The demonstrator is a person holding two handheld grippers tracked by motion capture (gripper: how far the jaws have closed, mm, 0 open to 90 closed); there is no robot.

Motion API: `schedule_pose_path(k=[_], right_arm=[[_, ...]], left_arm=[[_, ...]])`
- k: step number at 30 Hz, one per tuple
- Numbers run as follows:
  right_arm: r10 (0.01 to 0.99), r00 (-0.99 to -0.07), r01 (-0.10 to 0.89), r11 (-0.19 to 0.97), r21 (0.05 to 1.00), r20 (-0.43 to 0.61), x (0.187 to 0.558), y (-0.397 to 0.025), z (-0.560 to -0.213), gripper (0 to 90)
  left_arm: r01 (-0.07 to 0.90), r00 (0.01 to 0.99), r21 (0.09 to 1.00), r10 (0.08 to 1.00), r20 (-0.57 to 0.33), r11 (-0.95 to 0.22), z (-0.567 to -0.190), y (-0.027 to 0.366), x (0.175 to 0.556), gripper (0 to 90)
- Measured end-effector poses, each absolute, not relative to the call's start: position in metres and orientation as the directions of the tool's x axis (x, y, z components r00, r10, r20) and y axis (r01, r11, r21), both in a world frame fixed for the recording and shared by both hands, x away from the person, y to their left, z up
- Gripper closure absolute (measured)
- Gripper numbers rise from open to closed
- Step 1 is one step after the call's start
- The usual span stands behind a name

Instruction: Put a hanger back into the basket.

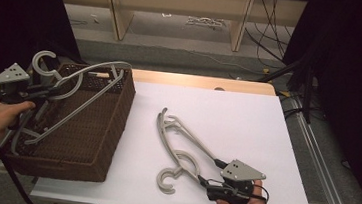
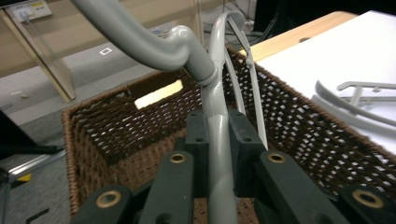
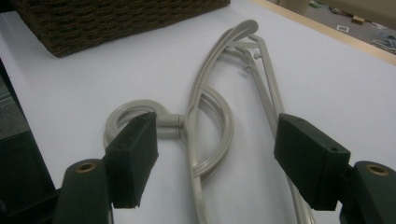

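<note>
— How many hangers?
— Two grey plastic ones: the basket hanger point(image 1: 77, 89) at left, the table hanger point(image 1: 182, 145) on the right.
— Baskets?
— One brown wicker basket point(image 1: 112, 120).

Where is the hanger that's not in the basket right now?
In the high view the loose hanger lies flat on the white table, right of the basket, just ahead of the open right claw.

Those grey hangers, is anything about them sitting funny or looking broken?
One hanger sticks up out of the wicker basket, tilted over its rim, clamped in the left gripper. The other hanger lies flat on the table. Neither looks broken.
</note>
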State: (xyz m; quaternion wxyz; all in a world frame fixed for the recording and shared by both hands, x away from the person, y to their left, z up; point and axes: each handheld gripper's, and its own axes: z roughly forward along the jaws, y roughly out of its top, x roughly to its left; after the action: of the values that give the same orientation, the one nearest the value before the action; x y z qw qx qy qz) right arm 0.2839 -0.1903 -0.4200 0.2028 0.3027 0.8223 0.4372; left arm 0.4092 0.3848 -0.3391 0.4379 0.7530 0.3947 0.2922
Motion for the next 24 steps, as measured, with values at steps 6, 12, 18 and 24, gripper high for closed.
schedule_pose_path(k=[6,12,18,24], right_arm=[[0.676,-0.733,0.317,0.433,0.844,-0.072,0.284,-0.191,-0.420,31.4],[0.677,-0.732,0.320,0.433,0.843,-0.070,0.285,-0.191,-0.421,31.3],[0.675,-0.734,0.321,0.434,0.842,-0.068,0.285,-0.190,-0.421,31.3],[0.676,-0.735,0.327,0.431,0.841,-0.061,0.285,-0.191,-0.422,31.3]], left_arm=[[0.397,0.489,0.848,0.863,0.130,-0.352,-0.350,0.386,0.418,80.2],[0.438,0.500,0.798,0.850,0.166,-0.414,-0.362,0.389,0.424,80.2],[0.472,0.540,0.737,0.819,0.193,-0.484,-0.371,0.385,0.431,80.1],[0.504,0.543,0.719,0.823,0.168,-0.479,-0.391,0.382,0.439,79.8]])
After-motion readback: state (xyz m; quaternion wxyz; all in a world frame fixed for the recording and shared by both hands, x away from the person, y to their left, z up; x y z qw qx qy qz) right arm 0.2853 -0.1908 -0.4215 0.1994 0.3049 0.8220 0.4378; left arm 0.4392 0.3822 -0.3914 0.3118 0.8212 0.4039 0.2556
